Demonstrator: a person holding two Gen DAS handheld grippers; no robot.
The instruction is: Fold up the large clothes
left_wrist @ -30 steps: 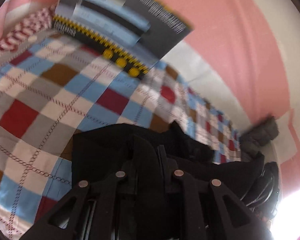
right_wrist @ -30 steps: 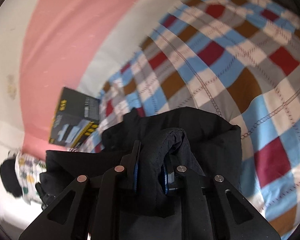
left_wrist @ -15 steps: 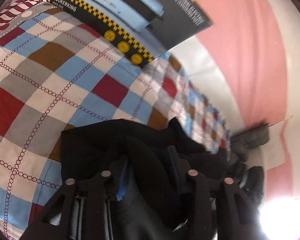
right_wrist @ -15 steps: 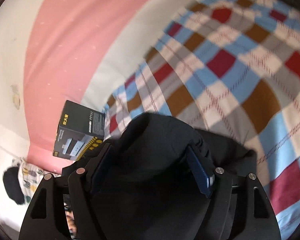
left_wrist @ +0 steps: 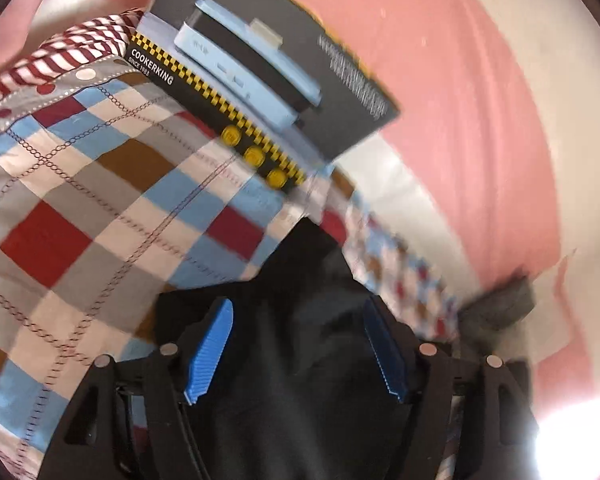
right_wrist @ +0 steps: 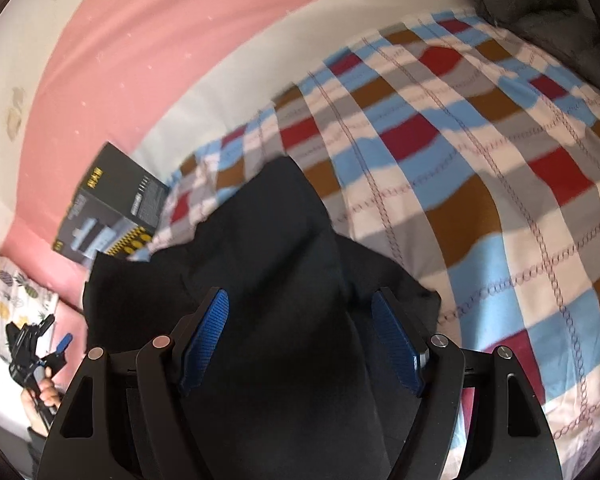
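Observation:
A black garment lies bunched on the checkered bedspread; it also shows in the right wrist view. My left gripper is open, its blue pads spread wide over the cloth. My right gripper is also open, its blue pads apart above the same garment. Neither holds the cloth. The left gripper also shows at the far left of the right wrist view, held in a hand.
A dark Cookerking box stands on the bed by the pink wall; it also shows in the right wrist view. A striped pillow lies beside it. Grey fabric lies at the bed's far corner.
Both grippers opened and let go of the black garment, which dropped onto the bedspread. Both have pulled back slightly from it.

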